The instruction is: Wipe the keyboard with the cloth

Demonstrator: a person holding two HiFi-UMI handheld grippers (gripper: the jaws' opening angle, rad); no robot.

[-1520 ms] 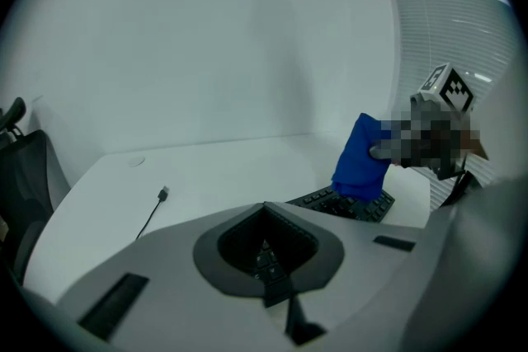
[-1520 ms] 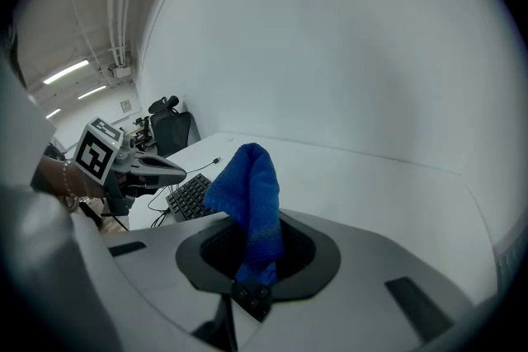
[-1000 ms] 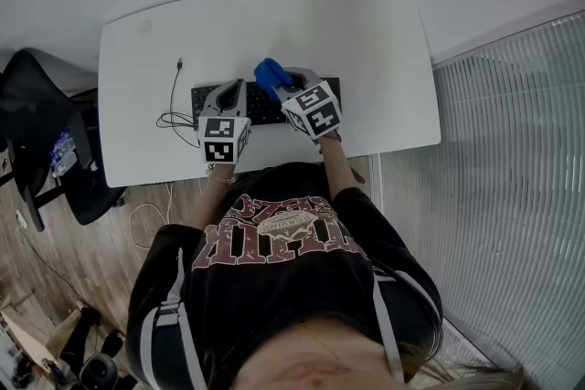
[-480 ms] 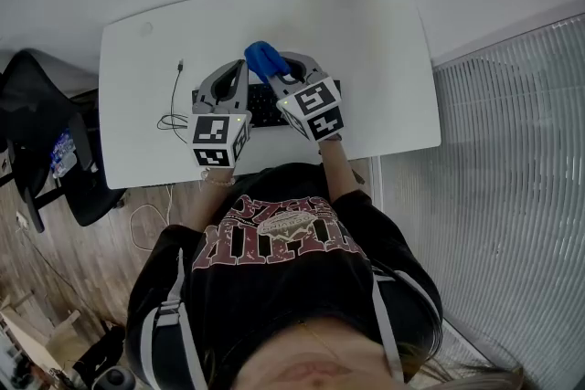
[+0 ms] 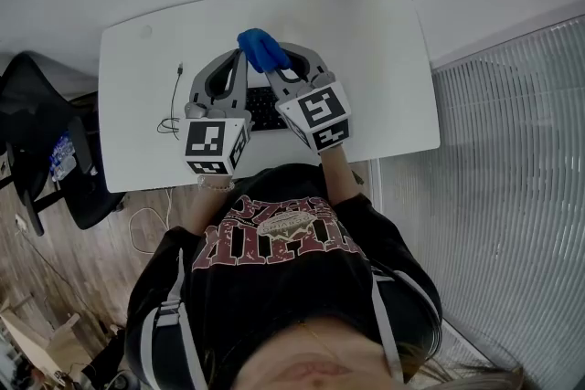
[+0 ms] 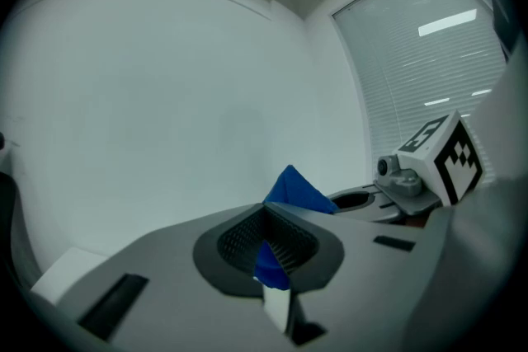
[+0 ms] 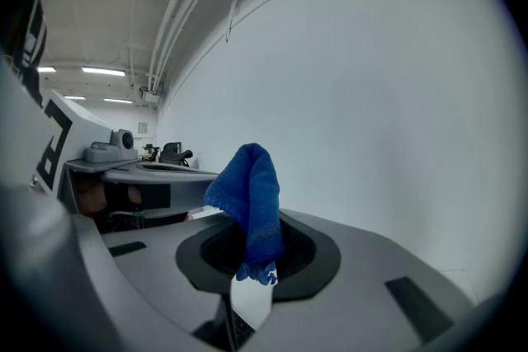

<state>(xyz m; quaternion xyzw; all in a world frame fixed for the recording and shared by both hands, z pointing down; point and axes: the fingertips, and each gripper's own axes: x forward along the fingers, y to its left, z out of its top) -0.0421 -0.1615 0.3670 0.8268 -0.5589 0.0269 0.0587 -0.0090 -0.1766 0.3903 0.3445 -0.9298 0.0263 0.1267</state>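
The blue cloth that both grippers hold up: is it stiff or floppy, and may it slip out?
Probably floppy: the blue cloth folds over and droops above the right gripper instead of standing flat. Likely light, as two small pinches carry it. Its fuzzy weave should grip well, so slipping from the left gripper seems unlikely.

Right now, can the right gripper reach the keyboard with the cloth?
Probably yes. The right gripper is shut on the cloth, and the keyboard lies just below with nothing seen on it. The left gripper pinches the cloth too, so both would have to go down together.
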